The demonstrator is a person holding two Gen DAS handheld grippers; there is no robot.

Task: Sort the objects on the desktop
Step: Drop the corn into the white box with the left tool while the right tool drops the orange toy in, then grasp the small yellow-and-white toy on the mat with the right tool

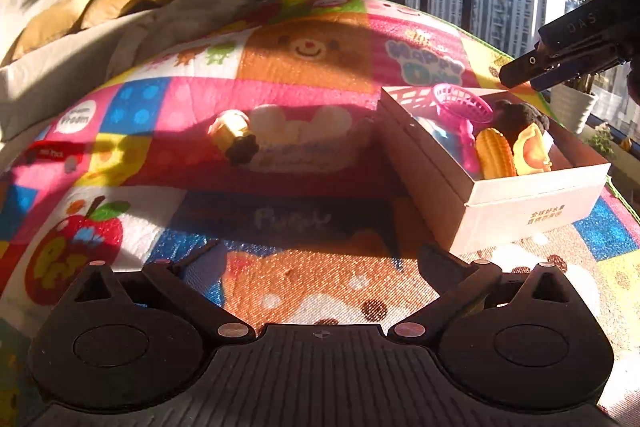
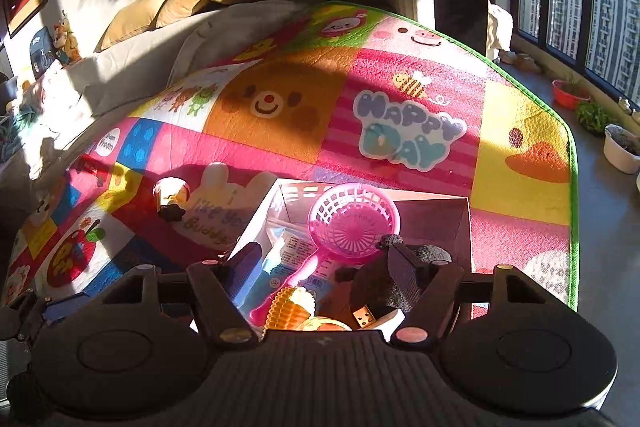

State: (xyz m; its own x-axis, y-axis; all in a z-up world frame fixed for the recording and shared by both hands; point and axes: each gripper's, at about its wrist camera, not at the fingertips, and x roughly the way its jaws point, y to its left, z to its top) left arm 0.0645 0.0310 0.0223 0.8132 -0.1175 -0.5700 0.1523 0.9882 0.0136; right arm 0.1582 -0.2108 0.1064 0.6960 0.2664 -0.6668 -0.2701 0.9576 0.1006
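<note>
Both sets of fingers are spread wide, holding nothing: left gripper [image 1: 320, 263] low over the mat [image 1: 308, 55], right gripper [image 2: 324, 263] above the box [image 1: 520, 195]. The little yellow toy [image 1: 234, 135] lying on the mat looks light and hard; pinch its middle.

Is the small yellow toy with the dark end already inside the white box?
No, the small yellow toy lies on the mat, apart from the white box.
</note>
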